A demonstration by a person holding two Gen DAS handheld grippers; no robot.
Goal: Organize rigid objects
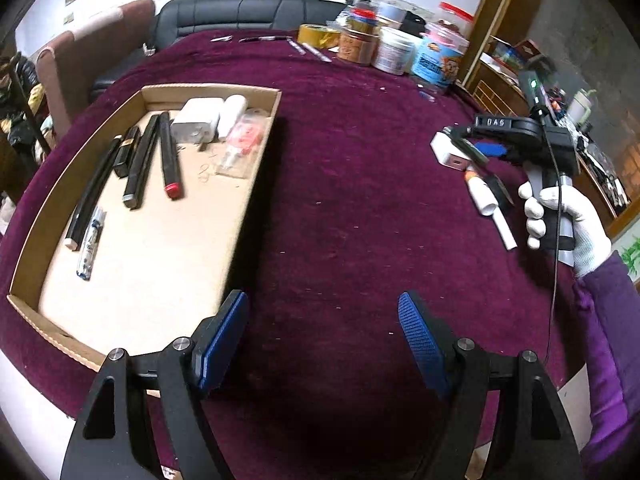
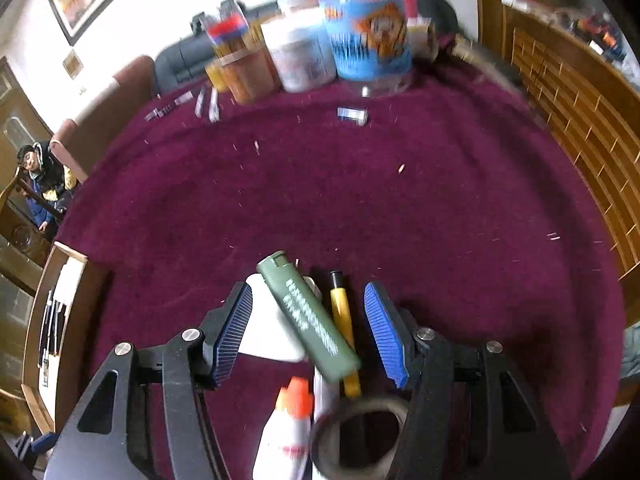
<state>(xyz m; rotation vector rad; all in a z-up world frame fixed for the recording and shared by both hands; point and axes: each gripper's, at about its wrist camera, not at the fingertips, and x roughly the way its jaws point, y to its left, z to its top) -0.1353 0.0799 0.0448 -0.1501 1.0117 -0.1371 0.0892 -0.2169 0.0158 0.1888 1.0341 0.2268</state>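
While the right gripper (image 2: pixel 308 328) hangs over a small heap on the purple cloth (image 2: pixel 360 200), its jaws stand partly apart around a green lighter (image 2: pixel 308 316) and nothing yet looks pinched: the pads sit clear of the lighter's sides, so I judge it not yet held. The lighter lies slantwise on top of a white block (image 2: pixel 268 332) and across a yellow pen (image 2: pixel 342 320), with a white bottle (image 2: pixel 286 428) and a tape roll (image 2: pixel 356 440) close below; motion blur softens all of this. It should be light, stiff and rather slick plastic, and because it rests on other things it may roll or skid when touched. The best hold is likely across its two long flat faces near mid-length, with the jaws turned to match its slant, not on the cap end. The yellow pen lies just beside it and could be caught in the same pinch. The left gripper (image 1: pixel 322 332) is wide and empty over bare cloth, just right of the tray (image 1: pixel 256 184), where pens (image 1: pixel 140 160) and white chargers (image 1: pixel 200 120) are already laid, well apart from the heap.
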